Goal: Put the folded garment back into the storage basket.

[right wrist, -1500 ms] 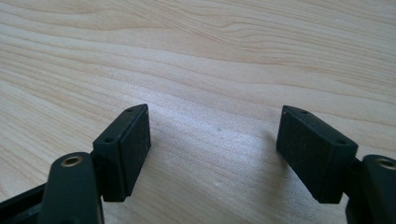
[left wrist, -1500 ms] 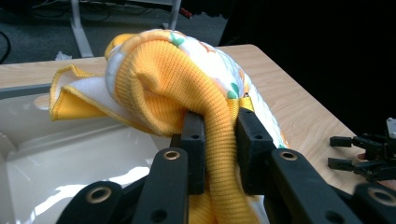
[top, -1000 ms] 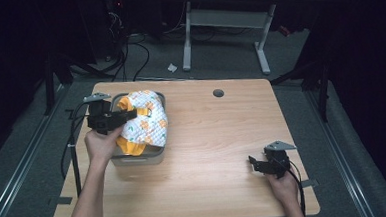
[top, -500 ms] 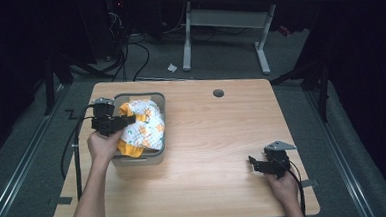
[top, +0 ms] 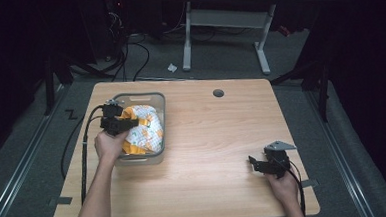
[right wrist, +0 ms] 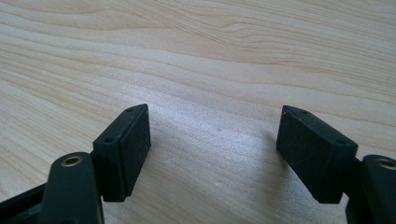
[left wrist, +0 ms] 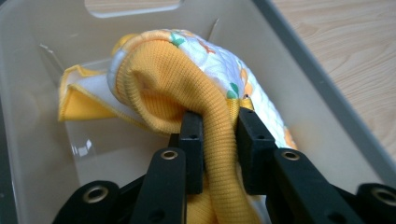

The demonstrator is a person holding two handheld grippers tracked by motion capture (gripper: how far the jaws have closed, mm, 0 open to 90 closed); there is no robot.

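left tool (left wrist: 219,140) clamped on yellow ribbed cloth (left wrist: 187,88) with white patterned side; right tool (right wrist: 215,154) apart.

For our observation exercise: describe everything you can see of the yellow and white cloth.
The cloth is soft, with a ribbed yellow side and a white printed side with orange and green marks. It lies bunched inside the grey plastic bin. The left claw is shut on a yellow fold.

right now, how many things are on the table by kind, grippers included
grippers: 2, the left gripper shut on the cloth, the right gripper open over bare wood
bins: 1, the grey bin
cloths: 1, the yellow and white cloth in the bin
total: 4
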